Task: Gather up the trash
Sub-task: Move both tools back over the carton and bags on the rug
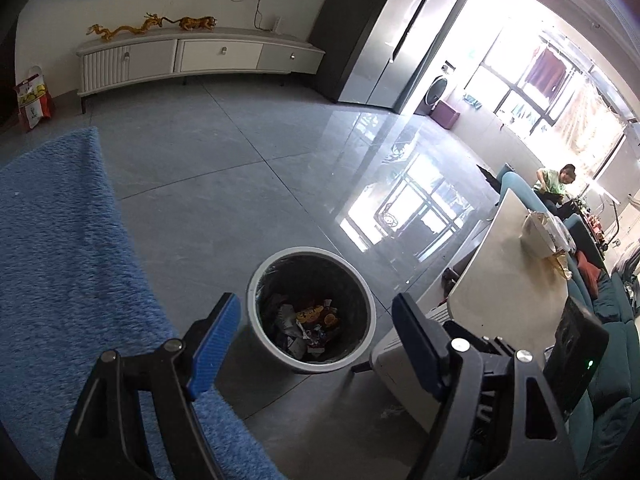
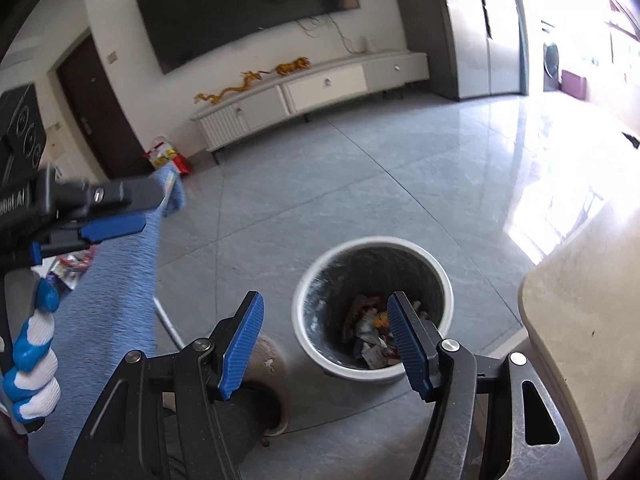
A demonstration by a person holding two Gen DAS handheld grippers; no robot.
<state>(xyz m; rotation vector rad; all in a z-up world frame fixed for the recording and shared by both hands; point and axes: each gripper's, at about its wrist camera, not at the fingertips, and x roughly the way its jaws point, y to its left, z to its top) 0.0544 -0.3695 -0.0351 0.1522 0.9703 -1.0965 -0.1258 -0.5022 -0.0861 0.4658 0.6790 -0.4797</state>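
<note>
- The trash bin [image 1: 311,309] is taken as the landmark; it stands on the grey tiled floor [image 1: 224,168], between the blue rug [image 1: 60,248] and the pale worktop [image 1: 500,280].
- Crumpled wrappers [image 1: 310,326] are seen lying at the bottom of the bin, loose and overlapping; they are judged to be collected already.
- More trash, a small heap of printed wrappers [image 2: 70,266], is glimpsed in the right wrist view on the far side of the rug from the bin, partly hidden behind the left gripper [image 2: 86,236].
- These wrappers are judged to be very light, thin, soft and somewhat slick; they can be crushed without harm.
- A hold is best taken on a raised fold or a bunched edge, not on a part lying flat, since a flat film may slide out.
- The left gripper [image 1: 316,334] is held above the bin with its fingers [image 1: 216,344] spread wide and nothing between them.
- The right gripper [image 2: 324,344] is also held above the bin, fingers [image 2: 242,342] moderately apart and empty.
- A gloved hand [image 2: 30,364] is seen at the rug side of the bin.
</note>
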